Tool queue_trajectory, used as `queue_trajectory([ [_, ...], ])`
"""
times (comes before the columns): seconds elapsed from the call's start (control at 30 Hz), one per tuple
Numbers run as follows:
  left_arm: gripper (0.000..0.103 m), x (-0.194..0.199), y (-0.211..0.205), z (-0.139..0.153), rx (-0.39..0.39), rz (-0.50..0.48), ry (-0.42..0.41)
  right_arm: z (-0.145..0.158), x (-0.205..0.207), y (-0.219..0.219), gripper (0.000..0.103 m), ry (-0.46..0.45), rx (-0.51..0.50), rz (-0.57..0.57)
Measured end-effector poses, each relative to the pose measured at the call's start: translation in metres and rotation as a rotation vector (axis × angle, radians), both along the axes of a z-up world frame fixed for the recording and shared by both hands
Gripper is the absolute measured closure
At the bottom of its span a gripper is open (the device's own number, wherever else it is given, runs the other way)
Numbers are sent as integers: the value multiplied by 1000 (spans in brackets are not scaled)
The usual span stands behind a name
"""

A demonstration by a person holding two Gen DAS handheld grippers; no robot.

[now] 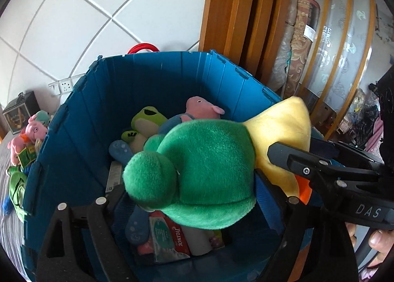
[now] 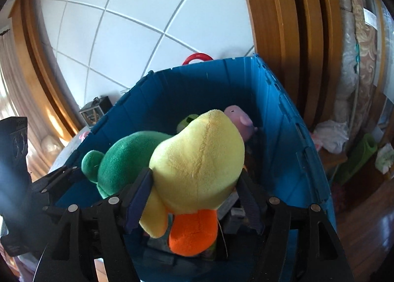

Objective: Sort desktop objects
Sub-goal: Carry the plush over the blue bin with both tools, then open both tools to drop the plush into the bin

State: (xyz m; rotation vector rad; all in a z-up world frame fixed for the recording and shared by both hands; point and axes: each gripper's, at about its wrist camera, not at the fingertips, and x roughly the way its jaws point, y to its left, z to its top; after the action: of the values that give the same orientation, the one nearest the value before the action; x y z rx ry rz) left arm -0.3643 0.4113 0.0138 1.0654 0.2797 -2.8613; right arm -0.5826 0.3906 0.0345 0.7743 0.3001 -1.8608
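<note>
Before white tiles, right tool (image 2: 197, 193) grips plush duck (image 2: 197, 158), hiding bin (image 2: 290, 139) contents; left tool (image 1: 189, 198) open.

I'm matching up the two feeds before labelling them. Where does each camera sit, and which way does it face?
Left wrist: on the left gripper, looking down into the blue bin; the right gripper enters from the right, with fingertips of the person's hand.
Right wrist: on the right gripper, clamped on the plush duck, facing the bin.
Shared: duck, bin, pink pig plush.
</note>
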Motion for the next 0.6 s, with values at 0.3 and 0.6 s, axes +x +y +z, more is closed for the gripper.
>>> queue_trajectory([
  [0.3,16,10,5,8,-45,55,32,6,2,7,4,61,-36,21],
  [0.6,16,38,-6,21,-83,128,88,25,17,23,0,125,-106,1],
])
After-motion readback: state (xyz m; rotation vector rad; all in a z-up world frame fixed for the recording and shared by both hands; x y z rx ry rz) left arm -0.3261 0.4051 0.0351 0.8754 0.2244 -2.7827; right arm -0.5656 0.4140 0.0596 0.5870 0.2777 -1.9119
